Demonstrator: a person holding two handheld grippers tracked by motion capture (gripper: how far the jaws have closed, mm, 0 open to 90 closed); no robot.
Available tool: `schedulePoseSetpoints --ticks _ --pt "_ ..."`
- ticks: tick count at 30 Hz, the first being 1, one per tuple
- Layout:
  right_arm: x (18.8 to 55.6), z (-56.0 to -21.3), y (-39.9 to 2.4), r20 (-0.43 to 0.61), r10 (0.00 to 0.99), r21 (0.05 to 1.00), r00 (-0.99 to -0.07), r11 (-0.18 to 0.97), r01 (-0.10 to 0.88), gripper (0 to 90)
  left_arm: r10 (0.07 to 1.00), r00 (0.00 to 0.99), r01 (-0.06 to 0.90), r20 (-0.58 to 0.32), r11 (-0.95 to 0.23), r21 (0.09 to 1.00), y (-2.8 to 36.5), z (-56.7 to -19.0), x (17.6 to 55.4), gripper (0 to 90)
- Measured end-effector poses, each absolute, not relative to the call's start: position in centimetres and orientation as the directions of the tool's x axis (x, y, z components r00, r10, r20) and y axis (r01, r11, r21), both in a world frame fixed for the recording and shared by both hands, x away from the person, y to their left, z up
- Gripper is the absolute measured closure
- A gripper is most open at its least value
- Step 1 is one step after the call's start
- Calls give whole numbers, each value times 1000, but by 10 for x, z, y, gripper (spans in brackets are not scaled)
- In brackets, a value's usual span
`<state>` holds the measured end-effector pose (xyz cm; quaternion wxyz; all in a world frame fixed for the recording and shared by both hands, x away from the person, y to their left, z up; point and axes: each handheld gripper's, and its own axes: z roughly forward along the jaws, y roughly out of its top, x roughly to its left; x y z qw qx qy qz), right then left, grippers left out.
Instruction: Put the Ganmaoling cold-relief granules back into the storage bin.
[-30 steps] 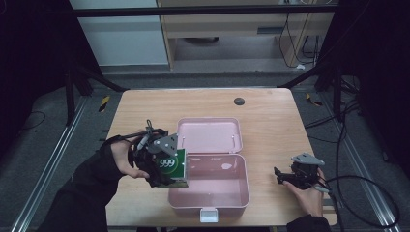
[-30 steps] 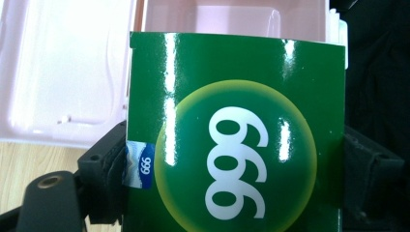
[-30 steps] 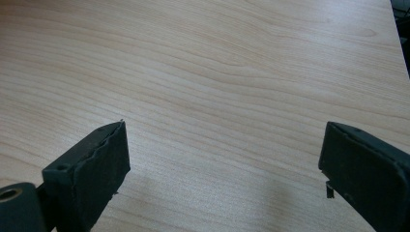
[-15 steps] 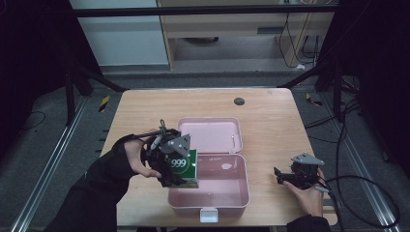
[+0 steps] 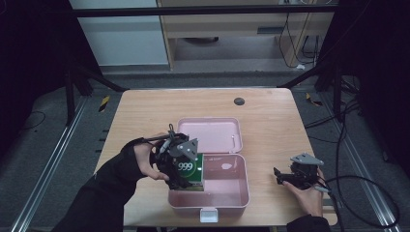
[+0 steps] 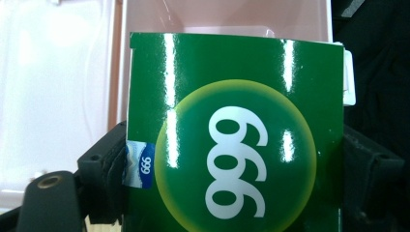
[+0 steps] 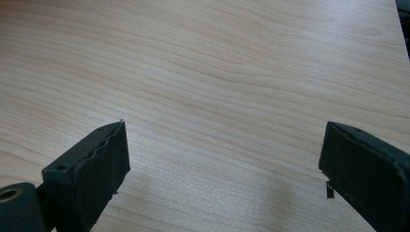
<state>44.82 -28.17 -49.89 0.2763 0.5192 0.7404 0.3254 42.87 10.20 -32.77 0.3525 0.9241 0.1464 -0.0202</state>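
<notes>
The green box (image 5: 190,169) has been carried rightward over the pink case (image 5: 241,193). It is clamped by the left gripper (image 5: 180,166) across its side edges; light, glossy cardboard, likely crushable. The right gripper (image 5: 285,177) is held open, empty.

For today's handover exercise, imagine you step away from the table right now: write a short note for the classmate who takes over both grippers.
Left gripper: jaws shut on the green box marked 999, gripping it by its two sides, at the left end of the open pink case.
Right gripper: jaws open, holding nothing, over bare table to the right of the case.
The case's lid lies flat behind its tray.
Done: box picked up and brought to the tray.
Left: likely lower the box in, let go, then close the lid. Whether the box already touches the tray floor I cannot tell.
</notes>
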Motion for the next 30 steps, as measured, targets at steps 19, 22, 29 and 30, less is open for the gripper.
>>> schedulePoseSetpoints --ticks 19,22,29,30 --pt "449 -500 -281 -78 945 763 -318 262 591 41 296 934 353 -202 -667 656 99 -362 426 144" --pt "449 -500 -281 -79 944 761 -321 265 592 40 293 934 353 -204 -666 657 99 -366 427 144" --pt "449 -501 -280 -76 943 758 -323 266 596 39 322 921 383 -219 -649 657 99 -377 427 144" --pt "449 -501 -280 -76 943 758 -323 266 596 39 327 917 393 -228 -639 661 98 -379 426 144"
